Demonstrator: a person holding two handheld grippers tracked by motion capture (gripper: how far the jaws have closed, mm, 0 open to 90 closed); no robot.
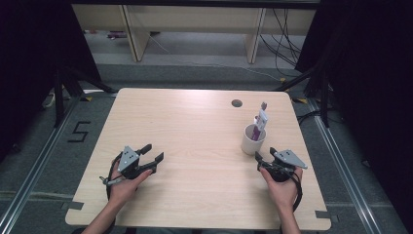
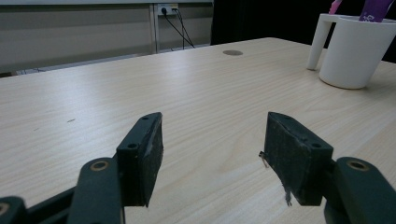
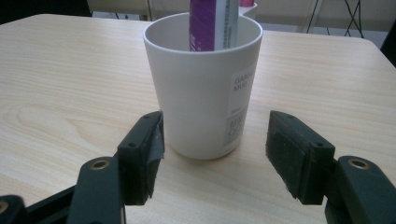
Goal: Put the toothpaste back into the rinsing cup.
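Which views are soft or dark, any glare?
High view: dark at both sides, table evenly lit, no glare. Left gripper view: jaws sharp, white mug slightly soft. Right gripper view: mug sharp and close, its label readable, soft shadow at its base.

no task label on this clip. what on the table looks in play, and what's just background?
Likely in play:
- white mug, directly ahead of the open right tool
- purple tube standing in the mug
- left tool, open, over bare table

Background:
- cable hole in the wooden table
- floor marking "5"
- wooden furniture legs and cables beyond the table
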